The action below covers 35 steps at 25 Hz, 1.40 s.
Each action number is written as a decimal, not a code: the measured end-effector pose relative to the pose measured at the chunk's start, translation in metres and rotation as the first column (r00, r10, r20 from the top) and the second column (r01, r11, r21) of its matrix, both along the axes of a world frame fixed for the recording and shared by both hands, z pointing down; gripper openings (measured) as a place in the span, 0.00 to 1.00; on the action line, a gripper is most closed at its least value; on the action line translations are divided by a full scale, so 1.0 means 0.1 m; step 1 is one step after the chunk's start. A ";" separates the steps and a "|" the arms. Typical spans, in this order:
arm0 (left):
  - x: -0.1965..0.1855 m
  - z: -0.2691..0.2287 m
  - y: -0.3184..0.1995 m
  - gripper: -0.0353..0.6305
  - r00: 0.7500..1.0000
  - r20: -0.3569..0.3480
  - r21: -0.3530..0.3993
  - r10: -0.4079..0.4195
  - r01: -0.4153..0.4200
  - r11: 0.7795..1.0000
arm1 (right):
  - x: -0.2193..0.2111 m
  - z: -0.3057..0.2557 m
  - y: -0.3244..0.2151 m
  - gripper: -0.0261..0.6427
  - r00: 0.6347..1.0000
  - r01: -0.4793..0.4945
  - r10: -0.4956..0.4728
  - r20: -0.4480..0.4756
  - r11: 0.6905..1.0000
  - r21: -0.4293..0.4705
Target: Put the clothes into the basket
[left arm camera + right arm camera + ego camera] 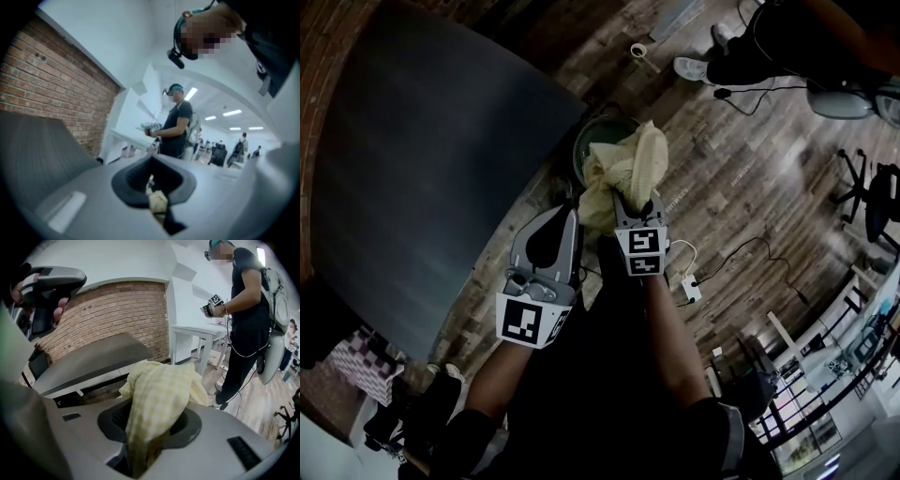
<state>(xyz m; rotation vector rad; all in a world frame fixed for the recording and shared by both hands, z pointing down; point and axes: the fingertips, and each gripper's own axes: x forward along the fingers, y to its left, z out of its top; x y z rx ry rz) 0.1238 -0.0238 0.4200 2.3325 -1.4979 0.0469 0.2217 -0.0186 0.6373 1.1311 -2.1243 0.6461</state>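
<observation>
A pale yellow checked cloth (630,167) hangs bunched over the round green basket (589,148) on the wooden floor. My right gripper (635,204) is shut on the cloth, which spills out from between its jaws (157,399) in the right gripper view. My left gripper (574,211) sits close beside it on the left, at the cloth's lower edge. In the left gripper view its jaws are closed on a small fold of the yellow cloth (158,200). Most of the basket is hidden under the cloth.
A large dark grey table (431,159) fills the left, its edge next to the basket. A tape roll (638,50) and a seated person's shoes (694,67) lie beyond. A white power strip (690,288) with cables is on the right. Another person (248,310) stands nearby.
</observation>
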 end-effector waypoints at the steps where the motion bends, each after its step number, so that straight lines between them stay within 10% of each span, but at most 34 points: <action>1: 0.01 0.02 0.00 0.06 1.000 -0.001 -0.004 0.001 -0.001 1.000 | 0.00 0.07 -0.01 0.23 1.000 -0.001 0.001 -0.005 1.000 -0.010; 35: -0.04 0.49 0.07 0.06 1.000 -0.008 -0.095 -0.005 0.004 0.996 | 0.02 1.77 0.00 0.27 0.996 -0.034 0.013 -0.090 0.972 -0.233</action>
